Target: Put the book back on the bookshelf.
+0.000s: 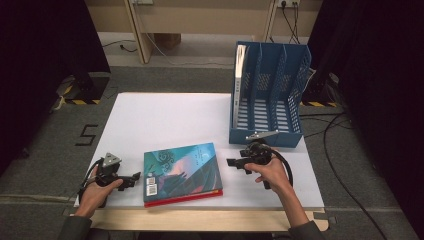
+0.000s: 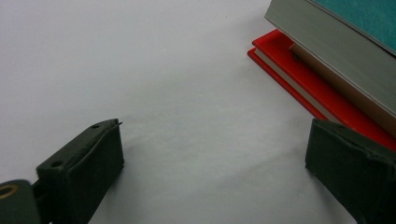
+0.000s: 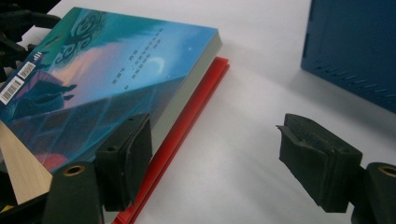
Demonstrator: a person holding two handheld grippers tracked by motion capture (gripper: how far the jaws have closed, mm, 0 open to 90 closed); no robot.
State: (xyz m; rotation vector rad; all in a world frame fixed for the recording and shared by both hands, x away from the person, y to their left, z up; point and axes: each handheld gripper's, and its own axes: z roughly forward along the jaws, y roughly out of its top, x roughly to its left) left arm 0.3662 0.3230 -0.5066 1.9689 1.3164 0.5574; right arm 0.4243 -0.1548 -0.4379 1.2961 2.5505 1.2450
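left gripper (image 1: 134, 178) – jaws open, empty, just left of the books | teal book (image 1: 181, 170) lies flat on the red book (image 1: 187, 198) on the tabletop (image 1: 160, 120), barcode sticker, title too small to read | right gripper (image 1: 231, 162) – jaws open, empty, beside the stack | blue file rack (image 1: 267, 95) holds one book – filing likely left

red book (image 1: 190, 196) mostly hidden under teal book (image 1: 180, 171)
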